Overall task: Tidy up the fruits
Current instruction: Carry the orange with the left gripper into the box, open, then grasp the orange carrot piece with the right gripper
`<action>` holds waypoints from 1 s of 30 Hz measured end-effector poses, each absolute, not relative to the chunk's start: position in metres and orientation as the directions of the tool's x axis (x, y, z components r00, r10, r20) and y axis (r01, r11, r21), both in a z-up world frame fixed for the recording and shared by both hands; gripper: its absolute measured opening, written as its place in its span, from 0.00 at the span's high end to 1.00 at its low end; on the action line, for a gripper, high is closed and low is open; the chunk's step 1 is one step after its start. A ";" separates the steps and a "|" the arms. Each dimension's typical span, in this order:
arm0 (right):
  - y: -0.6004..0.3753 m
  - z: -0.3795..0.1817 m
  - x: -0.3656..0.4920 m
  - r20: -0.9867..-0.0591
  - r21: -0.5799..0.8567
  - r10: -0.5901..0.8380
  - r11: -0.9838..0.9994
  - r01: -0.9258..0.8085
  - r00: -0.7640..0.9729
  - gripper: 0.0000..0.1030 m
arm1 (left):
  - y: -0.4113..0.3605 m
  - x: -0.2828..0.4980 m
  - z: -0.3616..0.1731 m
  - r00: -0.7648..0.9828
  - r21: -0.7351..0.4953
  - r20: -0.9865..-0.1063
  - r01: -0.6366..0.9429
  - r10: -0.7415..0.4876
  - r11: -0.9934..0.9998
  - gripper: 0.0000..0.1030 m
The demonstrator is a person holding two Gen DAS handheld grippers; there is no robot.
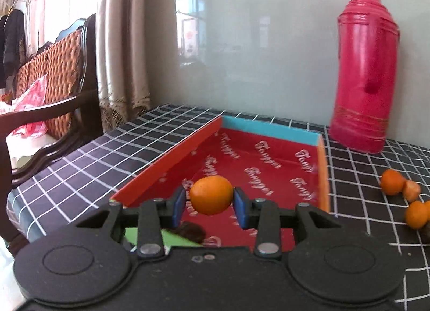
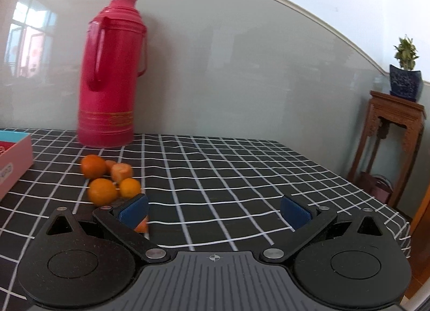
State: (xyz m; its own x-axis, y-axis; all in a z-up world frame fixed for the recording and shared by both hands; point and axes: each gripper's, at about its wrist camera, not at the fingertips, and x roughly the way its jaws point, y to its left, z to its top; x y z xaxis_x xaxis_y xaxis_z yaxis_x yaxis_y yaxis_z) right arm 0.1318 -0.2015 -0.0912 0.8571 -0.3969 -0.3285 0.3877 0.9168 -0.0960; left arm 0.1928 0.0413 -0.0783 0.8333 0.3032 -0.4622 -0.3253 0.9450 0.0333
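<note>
My left gripper [image 1: 211,199] is shut on an orange [image 1: 211,194] and holds it above the near part of a red-lined open box [image 1: 268,160]. A dark fruit [image 1: 192,231] lies in the box under the gripper. Several oranges [image 1: 393,181] lie on the checked cloth right of the box. In the right wrist view my right gripper [image 2: 215,212] is open and empty, low over the cloth, just right of the same pile of oranges [image 2: 102,191]. One small orange piece [image 2: 141,226] shows behind its left finger.
A tall pink thermos [image 2: 110,74] stands at the wall behind the oranges; it also shows in the left wrist view [image 1: 365,69]. A wooden chair [image 1: 59,90] is left of the table. A wooden stand with a potted plant [image 2: 405,69] is to the right.
</note>
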 end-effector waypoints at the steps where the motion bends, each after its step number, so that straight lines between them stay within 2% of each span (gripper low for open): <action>1: -0.199 -0.092 0.134 -0.330 -0.096 -0.389 0.920 0.379 0.860 0.00 | 0.046 0.192 -0.078 0.830 0.019 -0.469 -0.331 0.301 0.943 0.71; 10: -0.185 -0.098 0.145 -0.362 -0.078 -0.269 0.963 0.258 0.892 0.00 | 0.064 0.179 -0.069 0.847 -0.018 -0.443 -0.337 0.294 0.941 0.65; 15: -0.181 -0.099 0.155 -0.389 -0.067 -0.204 0.979 0.193 0.898 0.00 | 0.073 0.173 -0.063 0.855 -0.031 -0.421 -0.347 0.303 0.937 0.58; 17: -0.181 -0.100 0.158 -0.399 -0.053 -0.184 0.983 0.178 0.898 0.00 | 0.079 0.171 -0.061 0.855 -0.039 -0.414 -0.360 0.313 0.932 0.48; 19: -0.182 -0.101 0.161 -0.410 -0.030 -0.160 0.986 0.162 0.898 0.00 | 0.084 0.168 -0.059 0.853 -0.045 -0.404 -0.378 0.329 0.925 0.43; 28: -0.185 -0.106 0.174 -0.447 -0.003 -0.131 0.989 0.145 0.885 0.01 | 0.108 0.162 -0.056 0.845 -0.062 -0.400 -0.411 0.355 0.910 0.42; 29: -0.185 -0.106 0.175 -0.450 -0.005 -0.128 0.990 0.140 0.884 0.03 | 0.110 0.161 -0.056 0.844 -0.066 -0.401 -0.414 0.356 0.908 0.41; 30: -0.184 -0.107 0.176 -0.457 -0.007 -0.122 0.991 0.134 0.881 0.09 | 0.113 0.160 -0.055 0.843 -0.070 -0.401 -0.419 0.359 0.906 0.40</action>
State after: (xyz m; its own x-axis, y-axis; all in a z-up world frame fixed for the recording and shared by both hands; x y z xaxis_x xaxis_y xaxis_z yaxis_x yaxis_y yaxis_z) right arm 0.1757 -0.1845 -0.1070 0.8812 -0.1224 -0.4566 0.1339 0.9910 -0.0073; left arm 0.1603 0.1127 -0.0554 0.8429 0.3588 -0.4010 -0.4186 0.9055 -0.0696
